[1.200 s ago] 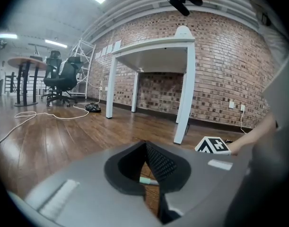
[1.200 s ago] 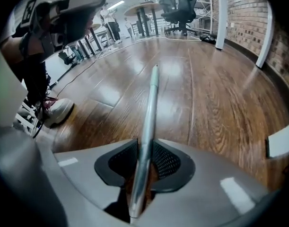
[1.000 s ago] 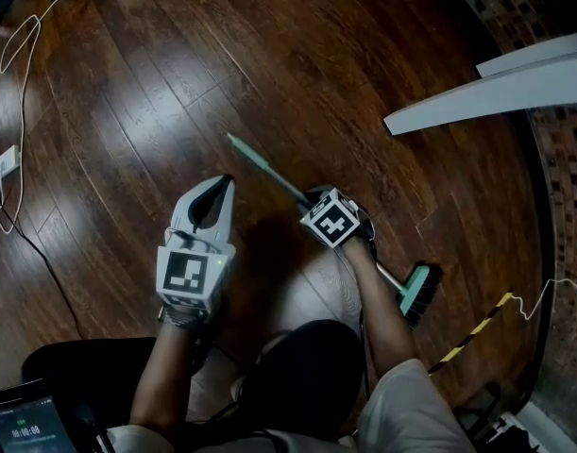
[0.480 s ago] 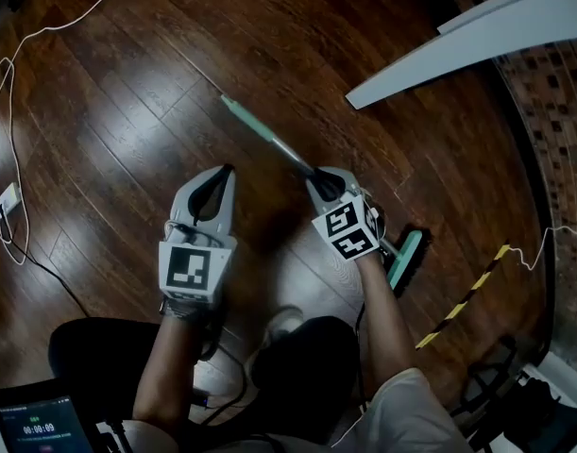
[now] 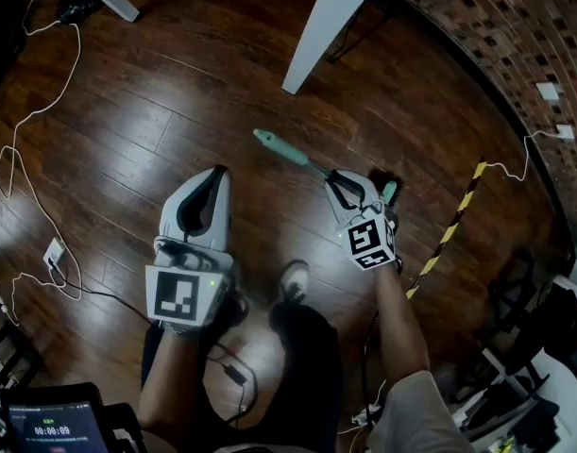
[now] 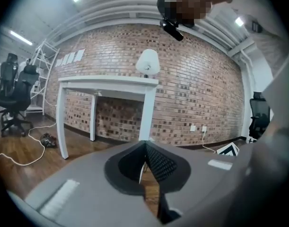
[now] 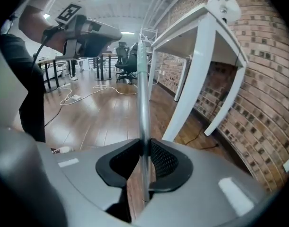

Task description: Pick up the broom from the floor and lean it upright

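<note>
Has swung the broom [image 5: 286,151] up off the wooden floor [image 5: 156,121], flat on the boards a second ago. Has raised both hands with it and turned the view toward the brick wall [image 5: 486,26]. Now carries it slanted in the air, teal handle end toward the upper left, teal head low and half hidden behind the right gripper [image 5: 343,185]; cannot tell whether quite clear of the boards. Grips the metal shaft [image 7: 143,103] firmly between that gripper's pads. Holds the left gripper [image 5: 215,179] pinched together on nothing, beside the shaft and apart from it. To do the step well: tip the shaft on toward vertical, plant the head first close to the wall or a white table leg [image 5: 328,26], rest the upper shaft there, and loosen only once settled; probably worth steadying with the spare left. Counted: one broom, two grippers, two white table legs in the head view, one yellow-and-black strip [image 5: 453,220], two wall sockets [image 5: 549,91].
</note>
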The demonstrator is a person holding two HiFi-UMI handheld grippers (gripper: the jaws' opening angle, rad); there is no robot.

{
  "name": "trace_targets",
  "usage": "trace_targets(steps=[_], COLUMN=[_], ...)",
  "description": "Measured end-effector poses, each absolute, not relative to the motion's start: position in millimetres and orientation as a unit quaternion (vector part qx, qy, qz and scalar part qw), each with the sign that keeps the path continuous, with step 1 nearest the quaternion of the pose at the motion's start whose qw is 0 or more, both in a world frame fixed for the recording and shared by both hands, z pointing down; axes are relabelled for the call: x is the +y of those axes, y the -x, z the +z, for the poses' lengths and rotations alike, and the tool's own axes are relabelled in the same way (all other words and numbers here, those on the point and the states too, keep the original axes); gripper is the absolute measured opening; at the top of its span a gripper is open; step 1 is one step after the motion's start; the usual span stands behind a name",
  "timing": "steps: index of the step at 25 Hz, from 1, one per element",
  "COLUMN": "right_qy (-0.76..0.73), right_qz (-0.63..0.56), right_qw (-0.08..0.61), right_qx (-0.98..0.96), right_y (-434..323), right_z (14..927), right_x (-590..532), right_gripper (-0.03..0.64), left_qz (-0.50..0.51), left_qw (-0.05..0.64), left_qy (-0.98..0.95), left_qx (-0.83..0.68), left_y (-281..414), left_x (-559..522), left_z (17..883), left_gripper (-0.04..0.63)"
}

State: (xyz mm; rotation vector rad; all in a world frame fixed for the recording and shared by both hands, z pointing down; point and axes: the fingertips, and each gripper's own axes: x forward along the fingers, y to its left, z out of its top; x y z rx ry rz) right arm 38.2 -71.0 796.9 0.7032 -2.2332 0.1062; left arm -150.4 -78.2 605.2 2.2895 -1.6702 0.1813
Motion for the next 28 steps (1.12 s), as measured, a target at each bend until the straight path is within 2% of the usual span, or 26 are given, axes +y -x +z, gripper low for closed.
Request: trace_targets(steps=[6,13,19,24,28], right_qy=[-0.362,-0.419,-0.373,-0.391,-0.404], right_qz=[0.076,0.099,0.129,0.134,0.122], right_qw=[0.347,0.279,0.276,0.259,0.253], right_qx=[-0.862,-0.858,-0.876,-0.873,-0.871], right_y=[-99,-141,-131,-145,-153], right_z=[740,664,658,661,664], right_x=[-79,-144,-166,-197,-218], right_gripper=[0.086,0.087,0.091,0.091,0.090], left_qz=[0.108,0.104,0.097,0.082,0.086], left_qw=[0.162,0.142,0.162,0.132,0.144], left_qy=[-0.840,-0.835,-0.826,-0.836,-0.830], left_qx=[-0.507,-0.521,-0.531,-0.526,-0.532], left_y=[115,73,45,35,40], left_x=[-81,-145,-175,-198,-196], left_z=[515,472,451,445,459], left_gripper=[0.002,0.002,0.002,0.002,0.002])
